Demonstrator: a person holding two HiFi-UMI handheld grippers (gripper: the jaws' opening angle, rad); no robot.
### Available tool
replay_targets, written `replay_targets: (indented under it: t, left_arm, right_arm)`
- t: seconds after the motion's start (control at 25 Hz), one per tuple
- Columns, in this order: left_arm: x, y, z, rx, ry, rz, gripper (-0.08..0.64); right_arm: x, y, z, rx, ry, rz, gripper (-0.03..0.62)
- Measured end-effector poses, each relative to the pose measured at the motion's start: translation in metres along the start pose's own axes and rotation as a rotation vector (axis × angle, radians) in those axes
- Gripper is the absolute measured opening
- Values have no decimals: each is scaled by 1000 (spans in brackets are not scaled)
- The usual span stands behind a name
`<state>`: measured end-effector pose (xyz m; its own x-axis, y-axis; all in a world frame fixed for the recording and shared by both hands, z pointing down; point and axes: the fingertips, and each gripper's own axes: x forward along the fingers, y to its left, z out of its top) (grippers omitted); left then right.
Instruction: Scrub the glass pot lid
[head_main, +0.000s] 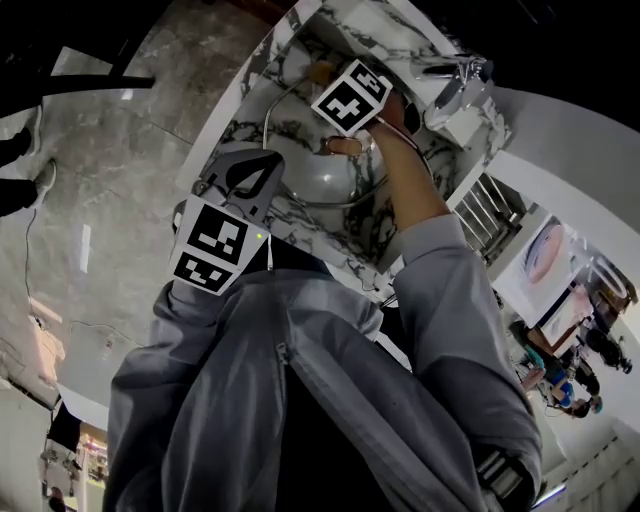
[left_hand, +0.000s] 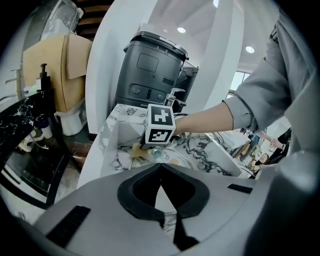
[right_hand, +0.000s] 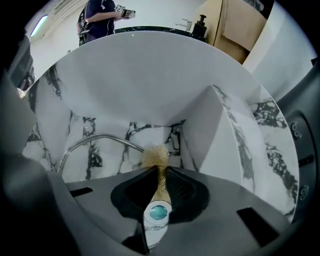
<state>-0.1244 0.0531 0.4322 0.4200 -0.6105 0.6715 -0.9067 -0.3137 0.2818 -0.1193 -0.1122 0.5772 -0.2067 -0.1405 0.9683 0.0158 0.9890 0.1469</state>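
Grey sleeve (head_main: 450, 300), glass pot lid (head_main: 325, 175) on veined marble counter (head_main: 245, 130), pale floor (head_main: 130, 130) beside

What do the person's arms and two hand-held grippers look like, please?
The left hand-held gripper and the right hand-held gripper have grey shells with black pads lining the jaws. Each carries a white cube printed with black square markers. The person wears a grey jacket; its right sleeve is pushed up the forearm.
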Motion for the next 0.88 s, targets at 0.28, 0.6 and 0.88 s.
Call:
replay_targets:
  t: [0.28,0.6,0.88]
  left_arm:
    - [6,2,4,3,6,-12,14]
    - [5,-1,2,-1,2,-12,14]
    - [-4,-14,-1,1,-9,-6,14]
  right_arm:
    - [9,-1,-1,-16,-2,-10,60]
    - [-1,36,9,-137,-11,42,58]
    - [-16,85,10,-232,-19,88,57]
